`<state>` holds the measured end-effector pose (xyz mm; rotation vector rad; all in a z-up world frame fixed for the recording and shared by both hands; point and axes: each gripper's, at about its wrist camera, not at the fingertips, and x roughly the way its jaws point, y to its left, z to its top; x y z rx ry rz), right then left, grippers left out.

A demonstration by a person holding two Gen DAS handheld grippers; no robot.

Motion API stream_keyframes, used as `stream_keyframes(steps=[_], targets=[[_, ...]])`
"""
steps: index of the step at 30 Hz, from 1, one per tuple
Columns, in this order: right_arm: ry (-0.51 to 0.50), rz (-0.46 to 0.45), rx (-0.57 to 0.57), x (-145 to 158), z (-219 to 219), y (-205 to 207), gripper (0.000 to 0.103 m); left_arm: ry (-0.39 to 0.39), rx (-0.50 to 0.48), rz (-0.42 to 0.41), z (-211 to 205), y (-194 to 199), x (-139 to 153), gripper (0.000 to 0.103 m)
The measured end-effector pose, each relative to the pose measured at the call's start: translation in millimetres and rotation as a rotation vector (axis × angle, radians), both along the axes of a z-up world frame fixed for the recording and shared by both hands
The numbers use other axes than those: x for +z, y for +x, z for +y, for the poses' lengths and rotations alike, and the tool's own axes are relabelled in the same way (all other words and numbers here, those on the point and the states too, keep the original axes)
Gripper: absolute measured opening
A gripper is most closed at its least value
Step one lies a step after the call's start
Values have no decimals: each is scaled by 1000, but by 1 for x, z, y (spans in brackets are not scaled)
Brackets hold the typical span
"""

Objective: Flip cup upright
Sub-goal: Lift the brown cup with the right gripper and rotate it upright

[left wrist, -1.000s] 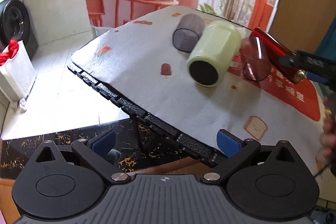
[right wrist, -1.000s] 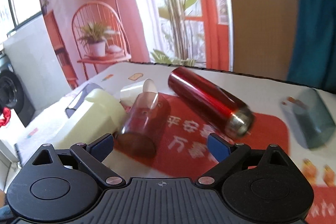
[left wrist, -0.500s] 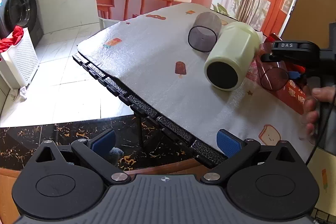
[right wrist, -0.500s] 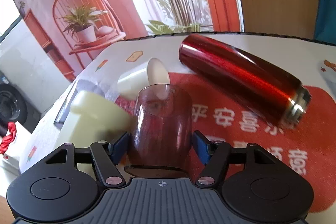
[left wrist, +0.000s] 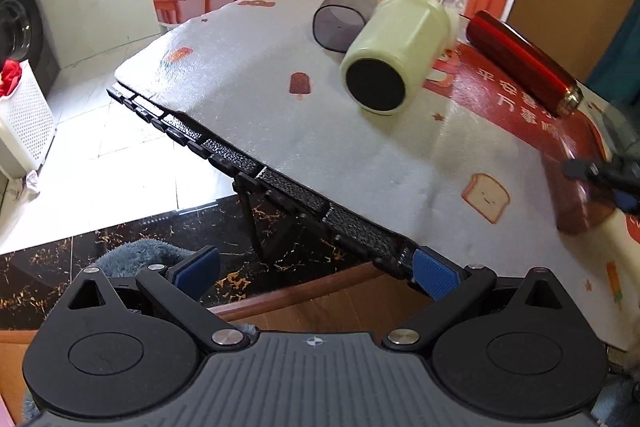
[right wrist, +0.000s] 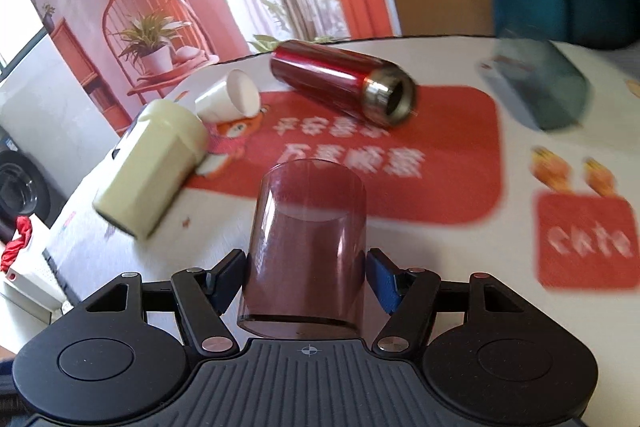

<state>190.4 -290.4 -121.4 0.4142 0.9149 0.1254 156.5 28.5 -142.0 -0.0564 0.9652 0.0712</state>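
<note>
My right gripper is shut on a translucent dark-red cup, held between the blue pads above the table. In the left wrist view the same cup shows at the right edge, with the right gripper's fingertips around it. My left gripper is open and empty, hovering off the table's near edge. A pale green cup lies on its side on the table; it also shows in the right wrist view.
A smoky grey cup, a red steel bottle, a white paper cup and a teal cup all lie on their sides. A red mat covers the table's middle. The black table edge drops to the floor.
My right gripper closed on the dark-red cup and lifted it away from the green cup toward the table's near side. The left gripper stayed open, shifting slightly.
</note>
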Motion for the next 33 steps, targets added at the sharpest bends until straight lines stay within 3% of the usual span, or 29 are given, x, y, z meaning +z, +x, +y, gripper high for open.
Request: stream_keyframes(steps=[6,11,14,19,23,26,30,33], targets=[[-44,8,16,5,-8,-43,63,1,-30,9,-11,-11,7,103],[-42,-8,12,7,-10,-51,64,14,-17,4,-11,-20,15,103],[-41,-49,0,13,-15,-55,76,29,40,1,-5,-23,20,103],[-47,-110,-17,25,-26,-64,78,27,91,15,-1,-22,24,103],[-119,-165,-37,35,-39,-73,84,50,79,27,-9,-20,27,103],[-130,-186,-97,39,-64,-80,89,98,86,13,-18,-16,36,103],[-178,-163,-185,32,-97,-86,89,96,78,5,-29,-6,46,103],[-169,-127,-238,19,-117,-90,89,105,17,-19,-50,1,53,103]])
